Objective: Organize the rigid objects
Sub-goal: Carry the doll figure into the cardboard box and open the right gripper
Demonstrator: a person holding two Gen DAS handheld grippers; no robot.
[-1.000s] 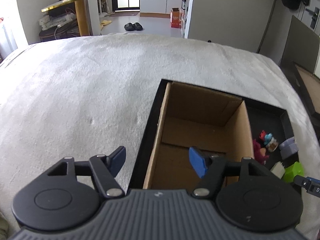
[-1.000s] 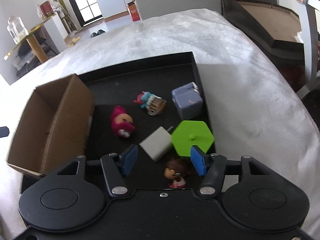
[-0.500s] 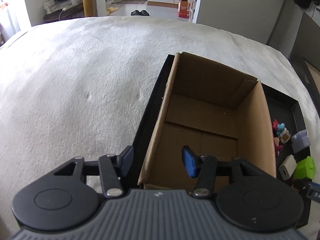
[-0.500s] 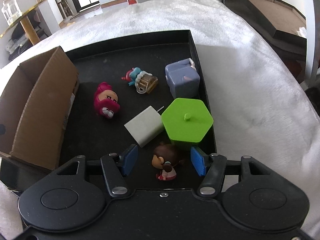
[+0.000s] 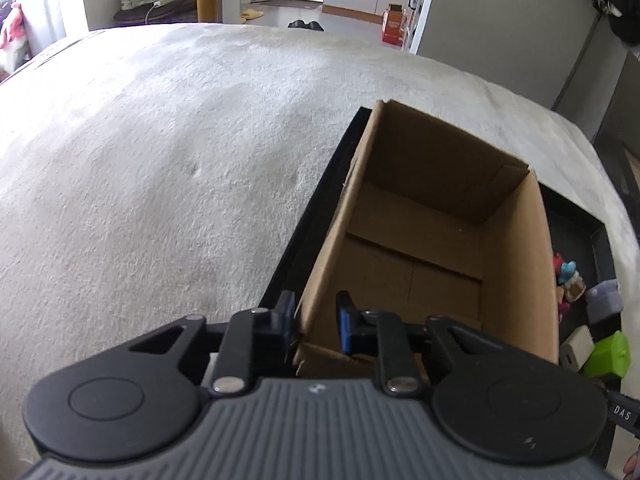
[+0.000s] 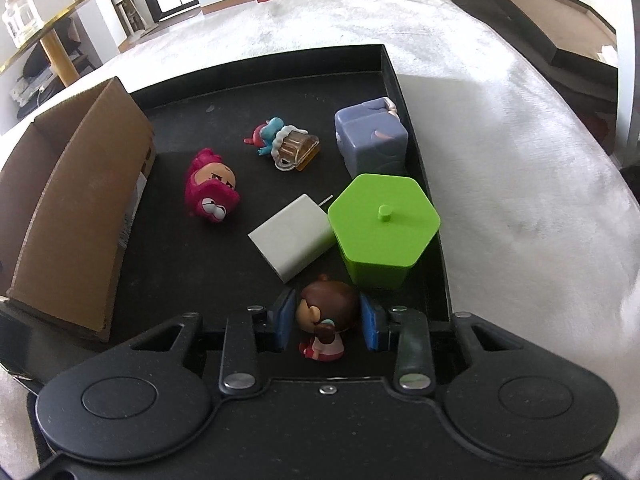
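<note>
I'm pinching the cardboard box (image 5: 436,240) wall with left gripper (image 5: 314,322) fingers to steady it, while right gripper (image 6: 326,322) fingers are bracketing the brown-haired figurine (image 6: 326,316), contact unclear.

matt brown cardboard box (image 5: 436,240); matt black tray (image 6: 280,80); glossy plastic figurines (image 6: 212,192); smooth green plastic container (image 6: 384,224); napped white cloth (image 5: 160,160).

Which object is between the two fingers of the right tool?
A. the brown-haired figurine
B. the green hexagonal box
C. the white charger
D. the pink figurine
A: in the right wrist view the brown-haired figurine sits between the blue pads of the right tool; the others lie farther out on the black tray.
</note>
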